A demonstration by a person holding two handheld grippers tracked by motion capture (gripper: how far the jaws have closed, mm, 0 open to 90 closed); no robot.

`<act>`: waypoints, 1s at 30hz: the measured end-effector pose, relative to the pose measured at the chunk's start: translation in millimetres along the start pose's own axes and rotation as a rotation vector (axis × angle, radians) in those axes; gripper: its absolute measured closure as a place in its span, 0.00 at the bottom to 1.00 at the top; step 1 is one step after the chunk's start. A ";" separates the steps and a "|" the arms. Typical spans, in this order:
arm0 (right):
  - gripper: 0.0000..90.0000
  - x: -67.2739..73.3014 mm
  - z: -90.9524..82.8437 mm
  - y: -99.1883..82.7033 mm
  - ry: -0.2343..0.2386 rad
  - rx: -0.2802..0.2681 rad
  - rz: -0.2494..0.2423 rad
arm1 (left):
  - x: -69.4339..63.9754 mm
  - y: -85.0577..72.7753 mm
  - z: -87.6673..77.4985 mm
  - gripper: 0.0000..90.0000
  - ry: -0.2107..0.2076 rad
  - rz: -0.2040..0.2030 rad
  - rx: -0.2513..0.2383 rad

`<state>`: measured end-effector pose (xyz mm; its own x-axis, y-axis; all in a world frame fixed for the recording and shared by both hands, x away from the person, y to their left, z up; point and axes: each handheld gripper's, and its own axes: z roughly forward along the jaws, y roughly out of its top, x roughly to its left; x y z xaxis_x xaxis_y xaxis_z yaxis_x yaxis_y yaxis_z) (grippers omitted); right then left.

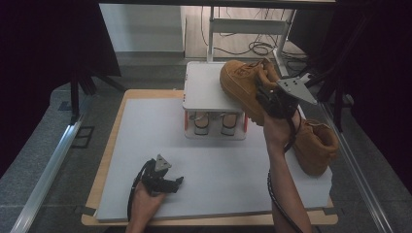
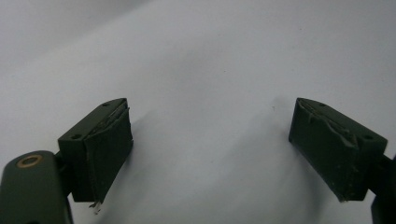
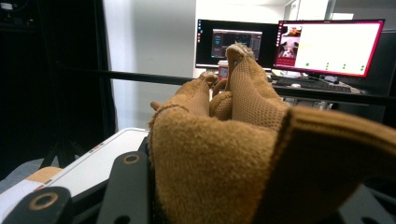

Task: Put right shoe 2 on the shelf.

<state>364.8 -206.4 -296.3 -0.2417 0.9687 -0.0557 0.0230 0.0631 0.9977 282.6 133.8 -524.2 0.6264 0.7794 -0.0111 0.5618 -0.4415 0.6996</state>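
Note:
A tan suede boot [image 1: 243, 87] is lifted over the right side of the white two-tier rack [image 1: 206, 87], with my right gripper [image 1: 270, 99] shut on its heel collar. In the right gripper view the boot [image 3: 243, 154] looms close between the black jaws, tongue pointing away. A second tan boot [image 1: 316, 143] stands on the white mat at the right. My left gripper [image 1: 170, 184] rests low on the mat near the front edge; its pads [image 2: 105, 149] stand wide apart with bare white surface between them.
The rack's lower shelf holds a pair of pale shoes [image 1: 214, 124]. The white mat [image 1: 145, 145] covers a wooden table. Two lit monitors [image 3: 327, 42] stand beyond the rack in the right gripper view. Dark curtains hang on both sides.

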 end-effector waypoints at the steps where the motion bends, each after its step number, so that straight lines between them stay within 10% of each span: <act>1: 0.60 1.9 1.8 0.1 0.004 -0.001 0.000 | 0.0 0.0 0.0 0.15 0.001 0.001 0.000; 30: 0.60 47.1 45.3 1.6 0.072 -0.009 -0.004 | -0.1 0.0 0.1 0.15 -0.001 0.000 -0.001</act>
<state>397.3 -149.8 -299.0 -0.3106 0.9488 -0.0572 0.0128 0.0644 0.9978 282.6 133.7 -524.3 0.6266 0.7793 -0.0118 0.5614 -0.4408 0.7004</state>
